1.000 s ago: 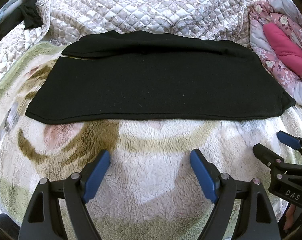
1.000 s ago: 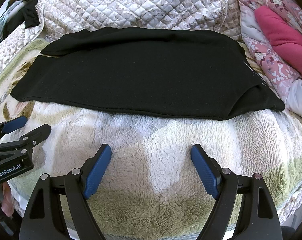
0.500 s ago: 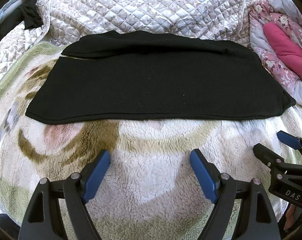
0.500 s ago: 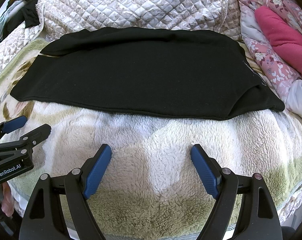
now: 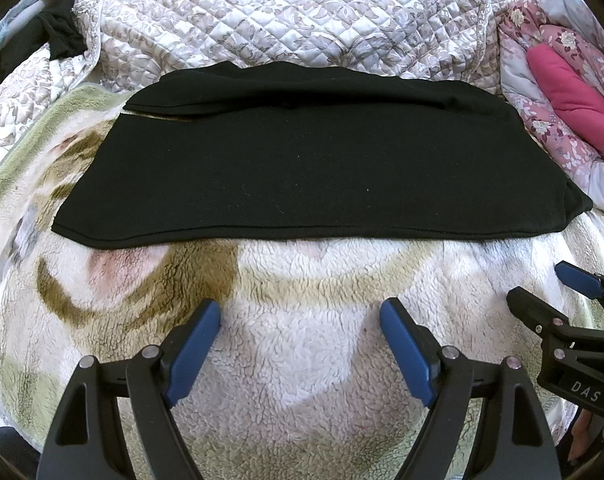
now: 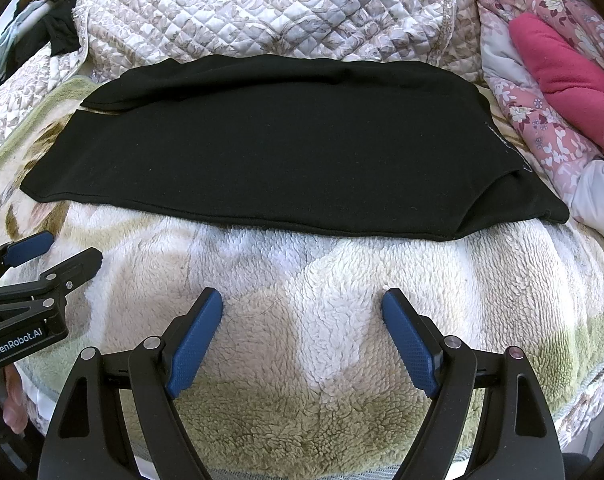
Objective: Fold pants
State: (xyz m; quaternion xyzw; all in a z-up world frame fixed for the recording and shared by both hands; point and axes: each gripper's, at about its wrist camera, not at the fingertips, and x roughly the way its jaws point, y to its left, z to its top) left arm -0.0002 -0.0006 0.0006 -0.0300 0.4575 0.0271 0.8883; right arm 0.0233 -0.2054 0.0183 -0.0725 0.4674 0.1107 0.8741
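Observation:
The black pants [image 5: 314,168] [image 6: 286,160] lie flat across a fleecy blanket, folded lengthwise into a long band, with one layer peeking out at the far left edge. My left gripper [image 5: 300,312] hovers open over the blanket just in front of the pants' near hem, nothing between its blue pads. My right gripper [image 6: 302,304] is open too, at the same distance from the hem, further right. Each gripper shows in the other's view: the right one [image 5: 550,288] at the right edge, the left one [image 6: 58,248] at the left edge.
The fleecy blanket [image 5: 302,360] covers the bed. A quilted floral cover [image 5: 286,12] is bunched up behind the pants. A pink floral duvet with a magenta roll [image 6: 558,72] sits at the right. Dark clothes [image 6: 58,36] lie at the far left.

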